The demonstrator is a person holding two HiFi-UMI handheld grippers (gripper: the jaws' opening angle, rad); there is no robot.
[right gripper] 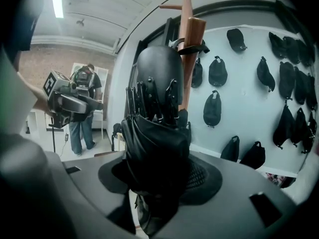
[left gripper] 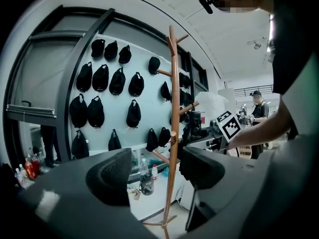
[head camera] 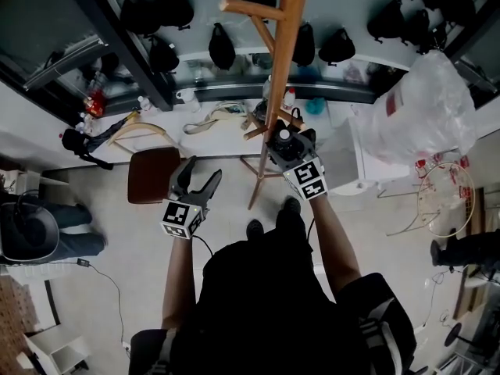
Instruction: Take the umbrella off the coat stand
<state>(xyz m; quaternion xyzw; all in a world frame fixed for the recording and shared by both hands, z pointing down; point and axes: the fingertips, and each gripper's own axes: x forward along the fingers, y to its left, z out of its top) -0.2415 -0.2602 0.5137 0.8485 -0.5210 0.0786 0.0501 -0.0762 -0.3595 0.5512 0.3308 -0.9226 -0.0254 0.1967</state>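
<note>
**Items, by count.**
- Grippers: two, both mine, the left gripper and the right gripper. Each carries one marker cube.
- Umbrella: one, black and folded, clamped between my right jaws.
- Coat stand: one, wooden.
- Black caps on the wall: more than a dozen. They overlap further along, so I give no exact figure.
- Brown chair: one.
- White plastic bag: one.
- Bottles behind the pole: two.
- Standing person: one in each gripper view.
</note>
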